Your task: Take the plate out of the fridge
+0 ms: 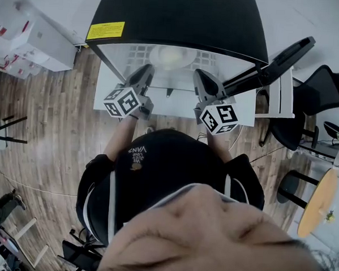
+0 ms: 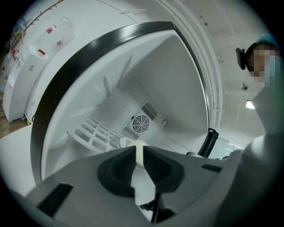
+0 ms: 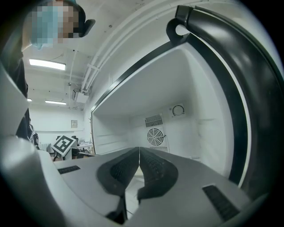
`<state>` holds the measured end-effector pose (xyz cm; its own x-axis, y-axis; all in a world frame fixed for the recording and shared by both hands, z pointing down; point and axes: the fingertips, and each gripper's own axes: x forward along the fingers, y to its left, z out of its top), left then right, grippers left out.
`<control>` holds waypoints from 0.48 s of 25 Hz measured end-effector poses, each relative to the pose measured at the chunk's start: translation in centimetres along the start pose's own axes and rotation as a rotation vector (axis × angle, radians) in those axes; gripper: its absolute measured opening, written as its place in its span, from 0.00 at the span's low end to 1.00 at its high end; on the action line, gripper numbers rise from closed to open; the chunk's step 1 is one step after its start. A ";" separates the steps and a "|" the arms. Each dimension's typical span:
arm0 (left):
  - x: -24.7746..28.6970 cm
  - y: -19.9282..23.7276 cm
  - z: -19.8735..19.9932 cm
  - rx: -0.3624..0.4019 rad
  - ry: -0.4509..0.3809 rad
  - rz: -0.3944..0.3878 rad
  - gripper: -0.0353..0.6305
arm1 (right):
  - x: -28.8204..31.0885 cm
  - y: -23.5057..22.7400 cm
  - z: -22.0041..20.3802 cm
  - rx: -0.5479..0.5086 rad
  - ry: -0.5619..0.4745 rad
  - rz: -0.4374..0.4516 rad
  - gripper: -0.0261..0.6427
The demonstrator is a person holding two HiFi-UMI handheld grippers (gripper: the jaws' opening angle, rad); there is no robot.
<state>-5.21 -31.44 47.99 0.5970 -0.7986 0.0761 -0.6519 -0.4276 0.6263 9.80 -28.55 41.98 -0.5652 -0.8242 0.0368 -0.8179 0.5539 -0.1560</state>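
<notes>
The small fridge [image 1: 176, 16] stands open, its black door [image 1: 278, 58] swung out to the right. A pale cream plate [image 1: 172, 56] lies on the white wire shelf [image 1: 137, 50] inside. My left gripper [image 1: 147, 70] reaches in at the plate's left side. In the left gripper view the plate's rim [image 2: 139, 150] shows as a cream strip clamped between the shut jaws of the left gripper [image 2: 139, 153]. My right gripper [image 1: 200, 75] is level at the opening beside the plate. Its jaws [image 3: 139, 150] are shut with nothing between them.
The fridge's back wall carries a round fan vent [image 3: 156, 135] and a dial [image 3: 178, 110]. White boxes [image 1: 33, 37] sit on the wood floor at left. A black office chair [image 1: 322, 92] and a round wooden table [image 1: 319, 202] stand at right.
</notes>
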 end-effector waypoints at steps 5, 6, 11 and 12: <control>0.3 0.2 0.0 -0.065 -0.011 -0.001 0.18 | -0.1 -0.4 0.0 -0.002 0.002 0.006 0.06; 0.4 0.1 -0.1 -0.085 -0.011 -0.006 0.22 | -0.2 -0.4 0.0 -0.002 0.002 0.006 0.06; 0.6 0.1 -0.3 -0.165 -0.010 -0.009 0.26 | -0.3 -0.6 0.2 -0.001 0.003 0.007 0.06; 0.7 0.1 -0.4 -0.187 -0.008 -0.009 0.27 | -0.3 -0.7 0.2 -0.002 0.003 0.007 0.06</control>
<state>-4.68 -31.84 48.40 0.5978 -0.7991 0.0641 -0.5481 -0.3491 0.7601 10.55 -28.70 41.88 -0.5715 -0.8197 0.0386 -0.8139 0.5601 -0.1544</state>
